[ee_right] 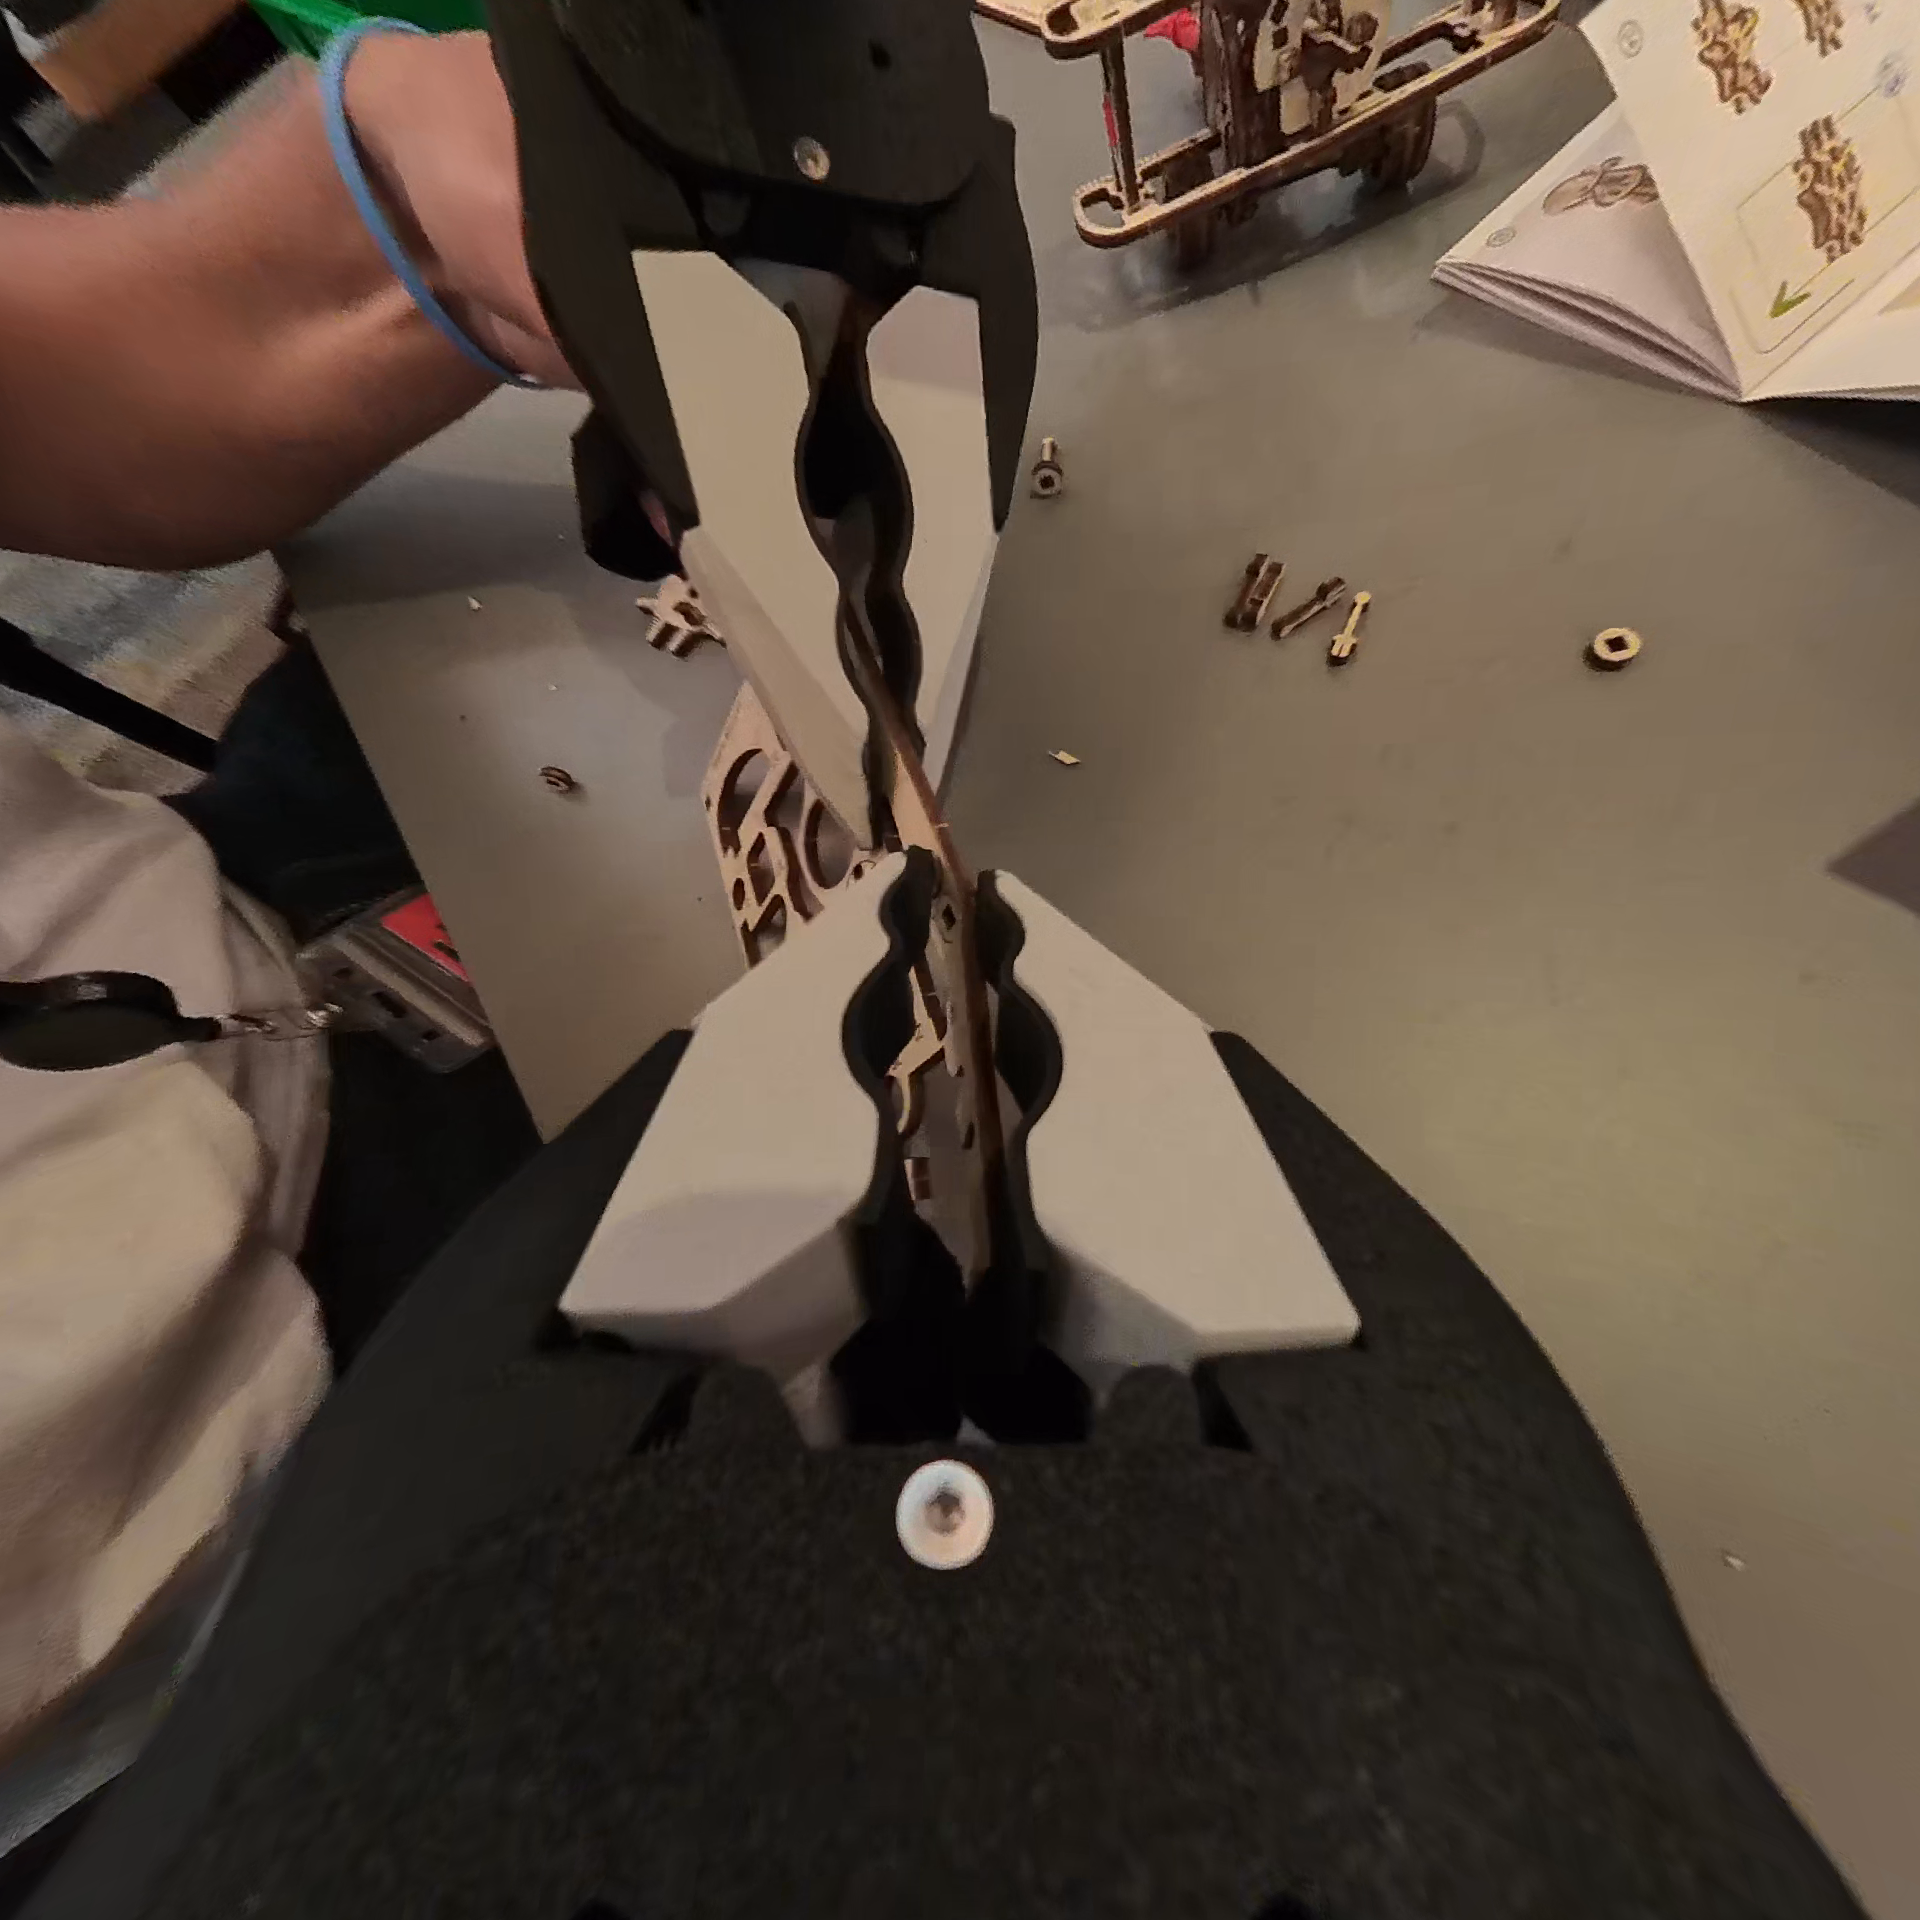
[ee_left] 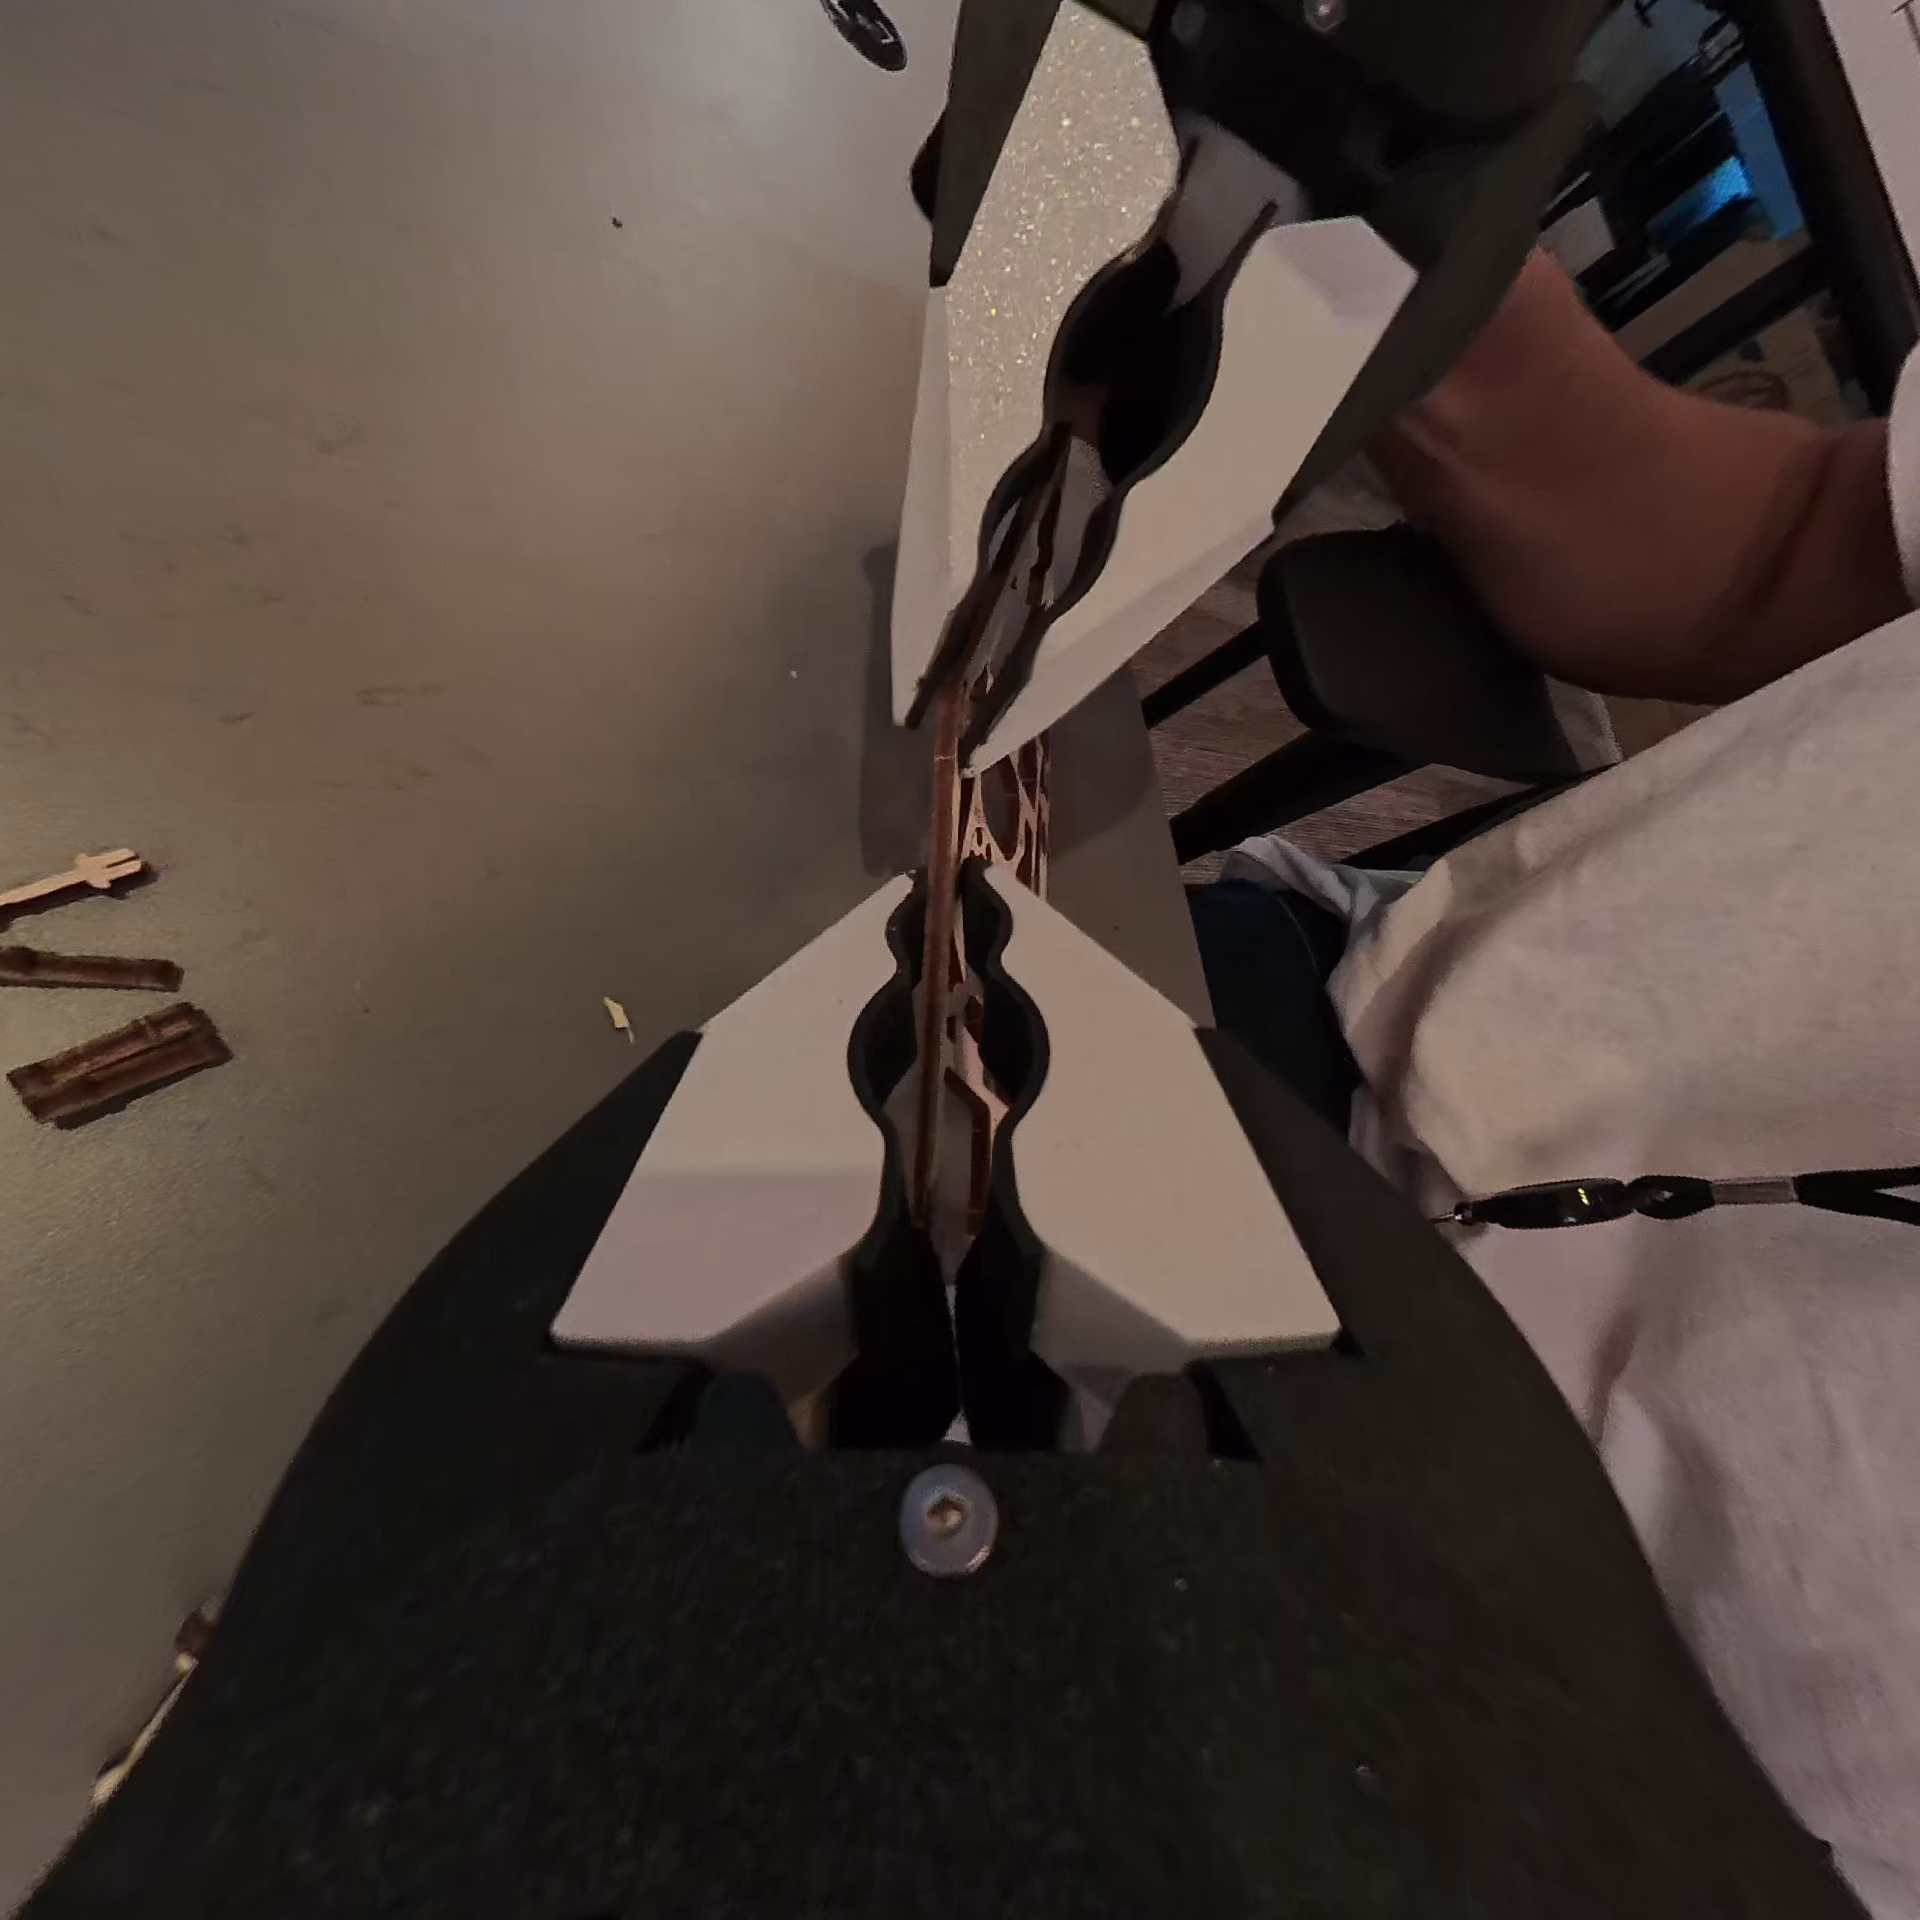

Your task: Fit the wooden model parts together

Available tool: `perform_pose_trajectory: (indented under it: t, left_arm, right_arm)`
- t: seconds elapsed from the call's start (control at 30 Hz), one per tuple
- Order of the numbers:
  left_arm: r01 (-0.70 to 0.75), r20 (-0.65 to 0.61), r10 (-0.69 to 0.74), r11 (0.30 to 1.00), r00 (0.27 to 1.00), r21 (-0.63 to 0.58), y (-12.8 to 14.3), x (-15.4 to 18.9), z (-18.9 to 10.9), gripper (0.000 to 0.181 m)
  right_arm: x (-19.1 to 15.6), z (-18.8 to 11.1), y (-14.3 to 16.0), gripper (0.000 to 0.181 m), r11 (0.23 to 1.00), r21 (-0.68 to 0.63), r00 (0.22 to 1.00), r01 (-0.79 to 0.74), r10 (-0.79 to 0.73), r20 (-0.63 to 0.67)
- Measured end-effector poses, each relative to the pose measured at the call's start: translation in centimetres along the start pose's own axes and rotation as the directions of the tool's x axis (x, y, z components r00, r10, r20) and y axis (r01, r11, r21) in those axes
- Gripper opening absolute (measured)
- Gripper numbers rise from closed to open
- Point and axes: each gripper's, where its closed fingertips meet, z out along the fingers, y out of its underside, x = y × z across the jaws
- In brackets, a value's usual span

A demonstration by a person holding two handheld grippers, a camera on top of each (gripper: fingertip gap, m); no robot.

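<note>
Item: wooden panel (ee_left: 943, 977), flat and cut through with openings, held edge-on above the desk (ee_left: 416, 520). You are pinching it in the left tool (ee_left: 945, 883); its long axis is running toward 12 o'clock, straight at the right tool (ee_left: 940, 707), which is facing it tip to tip. The right tool (ee_right: 951, 868) is pressing together on a second panel (ee_right: 961, 1039). Whether the two panels are touching cannot be told. Loose wooden pieces (ee_left: 114, 1060) are lying at 9 o'clock.
</note>
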Motion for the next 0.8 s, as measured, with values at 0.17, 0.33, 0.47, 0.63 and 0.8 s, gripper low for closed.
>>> perform_pose_trajectory:
  t: [0.17, 0.33, 0.47, 0.63, 0.8]
  left_arm:
    - [0.02, 0.049, -0.018, 0.998, 0.999, -0.052, 0.9, -0.8, 0.7, 0.002]
    - [0.046, -0.002, -0.046, 0.999, 0.999, -0.005, 0.8, 0.0, 0.2, 0.002]
    - [0.072, -0.022, -0.072, 0.997, 0.997, -0.005, 1.3, -0.2, 0.3, 0.002]
    - [0.069, -0.025, -0.069, 0.998, 0.997, -0.008, 1.2, -0.1, 0.3, 0.002]
    - [0.085, -0.039, -0.085, 0.996, 0.996, -0.005, 1.2, 0.0, 0.7, 0.002]
  right_arm:
    - [0.5, 1.1, 1.5, 0.007, 0.996, -0.081, 0.998, 0.036, -0.04, -0.047]
    - [-0.2, 0.5, 0.5, 0.009, 1.0, -0.007, 0.999, -0.028, 0.028, 0.026]
    - [0.5, 0.5, 1.3, 0.016, 0.996, -0.023, 0.994, -0.091, 0.092, 0.055]
    - [0.2, 0.5, 1.1, 0.013, 0.994, -0.008, 0.991, -0.11, 0.11, 0.07]
    - [-0.5, 1.2, 1.4, 0.011, 0.984, -0.05, 0.977, -0.174, 0.178, 0.118]
